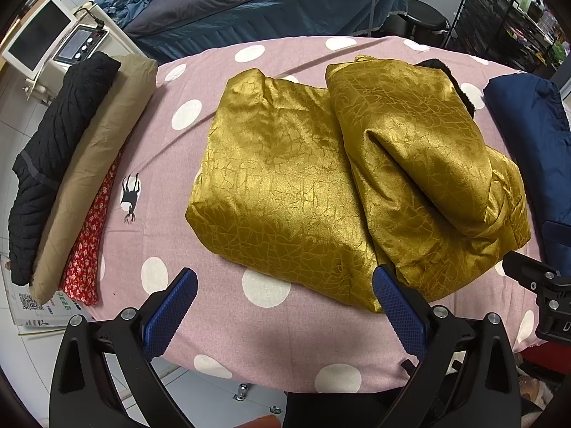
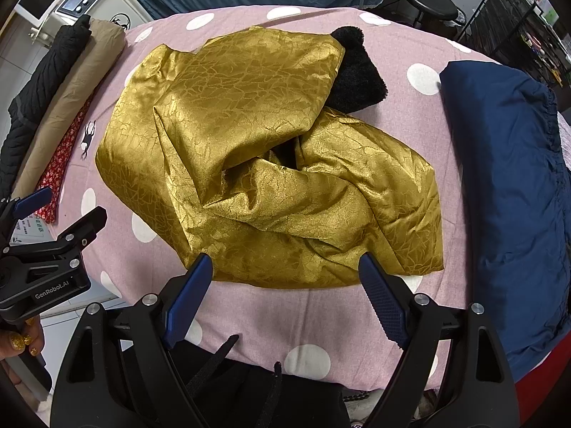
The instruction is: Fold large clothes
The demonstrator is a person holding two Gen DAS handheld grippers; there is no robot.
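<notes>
Both tools hang above the near edge of the pink cloth-covered table with white polka dots, pointing steeply down; nothing is held.

Left gripper: blue-padded jaws spread wide and empty; the right-hand pad sits just over the near hem of the shiny gold-yellow padded garment with a crackle pattern, the other pad over bare cloth; whether that pad touches fabric cannot be told.

Right gripper: jaws also wide apart, empty, straddling the garment's near edge at lower centre of its view.

The garment lies mid-table, partly folded; one panel is doubled over the body toward the right of the left view, and a black fleecy lining or collar pokes out at the far side; the right half looks lumpy, with a dark gap among the folds.

Judgement on the step: take the near hem at two well-separated points, pinch through all layers, lift only enough to clear the table, carry it toward the far edge, lay it flat; slick fabric may slide, so grip deep rather than at the very edge.

Further off: a stack of black knit, tan and red floral folded clothes at left; a dark navy folded garment at right, well apart from the gold one.
</notes>
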